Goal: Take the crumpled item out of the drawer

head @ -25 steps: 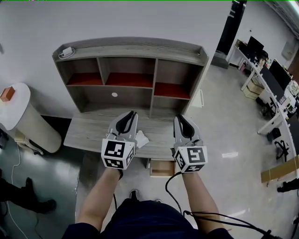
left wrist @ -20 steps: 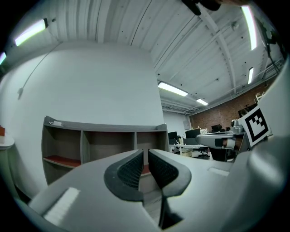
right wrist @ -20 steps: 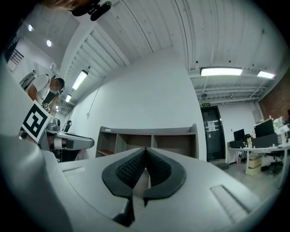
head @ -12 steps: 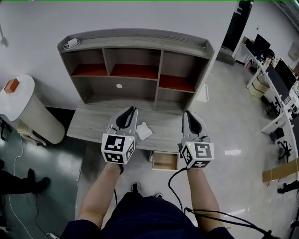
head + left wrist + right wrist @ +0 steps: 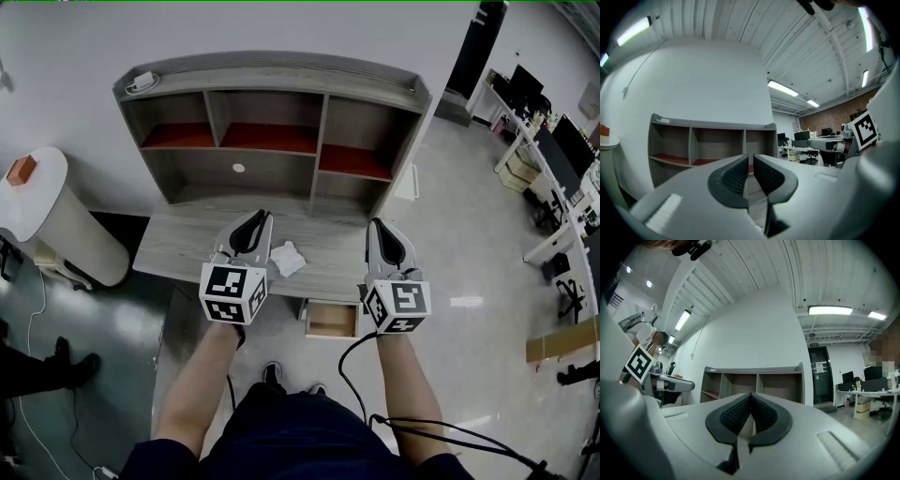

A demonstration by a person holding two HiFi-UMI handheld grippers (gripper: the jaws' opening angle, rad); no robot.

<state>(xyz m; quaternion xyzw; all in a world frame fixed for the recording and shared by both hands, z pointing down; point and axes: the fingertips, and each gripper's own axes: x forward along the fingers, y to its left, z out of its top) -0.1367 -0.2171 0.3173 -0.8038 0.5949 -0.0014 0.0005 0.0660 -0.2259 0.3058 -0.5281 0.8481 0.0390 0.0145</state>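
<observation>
Showing only overhead, the wad [image 5: 286, 259] lies near the tabletop's [image 5: 178, 261] front edge (drawer [image 5: 331, 320] open below); left hand-held gripper [image 5: 257, 217] barely parted, right hand-held gripper [image 5: 383, 225] closed.

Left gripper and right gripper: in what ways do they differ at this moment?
The grey, black-padded left gripper holds its jaws a narrow slit apart; the matching right gripper has them shut. The crumpled white item lies on the desk by the left gripper; the open wooden drawer shows beside the right gripper. Both are empty and point at the grey shelf unit.
</observation>
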